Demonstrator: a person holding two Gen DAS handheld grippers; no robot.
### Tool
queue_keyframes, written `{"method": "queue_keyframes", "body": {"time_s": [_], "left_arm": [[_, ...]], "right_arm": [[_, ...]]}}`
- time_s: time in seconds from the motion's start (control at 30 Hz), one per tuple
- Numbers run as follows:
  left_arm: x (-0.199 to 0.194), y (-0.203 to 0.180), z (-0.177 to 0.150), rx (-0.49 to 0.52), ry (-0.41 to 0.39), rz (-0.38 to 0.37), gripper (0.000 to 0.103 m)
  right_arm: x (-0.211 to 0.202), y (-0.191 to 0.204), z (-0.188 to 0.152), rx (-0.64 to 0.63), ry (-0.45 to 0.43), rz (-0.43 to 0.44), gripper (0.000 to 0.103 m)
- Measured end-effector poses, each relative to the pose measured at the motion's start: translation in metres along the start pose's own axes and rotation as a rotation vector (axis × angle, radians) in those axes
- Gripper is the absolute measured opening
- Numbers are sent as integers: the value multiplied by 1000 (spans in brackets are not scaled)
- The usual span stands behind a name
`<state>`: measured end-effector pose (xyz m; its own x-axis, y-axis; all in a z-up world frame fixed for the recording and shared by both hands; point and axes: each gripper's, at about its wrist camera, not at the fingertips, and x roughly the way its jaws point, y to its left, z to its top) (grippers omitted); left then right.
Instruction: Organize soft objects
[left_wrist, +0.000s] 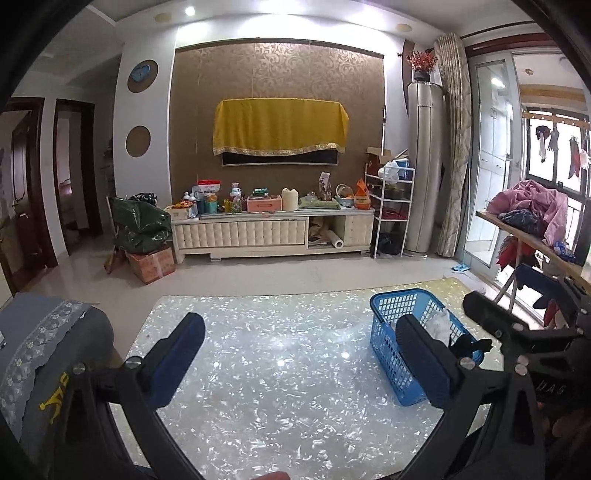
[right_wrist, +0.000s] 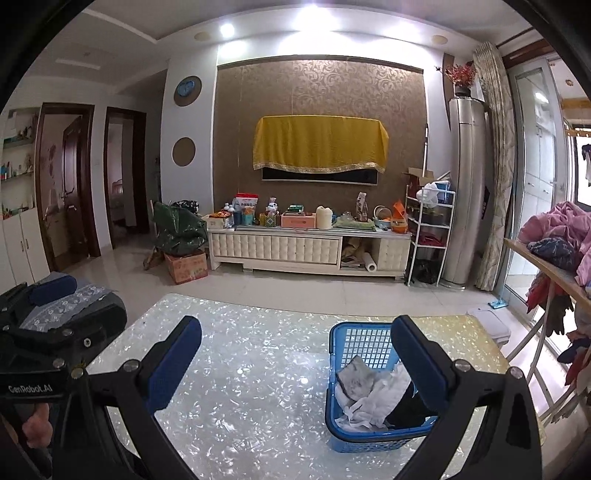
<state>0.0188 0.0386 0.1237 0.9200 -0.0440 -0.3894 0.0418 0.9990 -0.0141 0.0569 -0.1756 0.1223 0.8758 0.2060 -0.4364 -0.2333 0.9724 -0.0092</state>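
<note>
The soft cloths (right_wrist: 373, 391) in the blue basket (right_wrist: 354, 332) at the table's (right_wrist: 258, 369) right look light, limp and crumpled: grey, white and dark pieces heaped together. I judge a raised fold pinches best. My left gripper (left_wrist: 299, 354) and right gripper (right_wrist: 295, 354) both stand wide, holding nothing, above the tabletop.

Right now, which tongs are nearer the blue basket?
Right. The right tongs straddle the near left side of the basket, open. The left tongs hover further left over the table, open and empty.
</note>
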Motion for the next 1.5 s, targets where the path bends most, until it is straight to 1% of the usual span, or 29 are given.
{"method": "queue_keyframes", "body": {"time_s": [0.2, 0.63, 1.5], "left_arm": [[-2, 0, -2, -2, -5, -12, 103], [-3, 1, -4, -6, 12, -3, 103], [-7, 3, -6, -17, 18, -11, 103]], "right_arm": [[-2, 2, -4, -4, 1, 3, 103], [-3, 5, -4, -7, 9, -4, 103], [-7, 7, -4, -14, 17, -5, 103]]}}
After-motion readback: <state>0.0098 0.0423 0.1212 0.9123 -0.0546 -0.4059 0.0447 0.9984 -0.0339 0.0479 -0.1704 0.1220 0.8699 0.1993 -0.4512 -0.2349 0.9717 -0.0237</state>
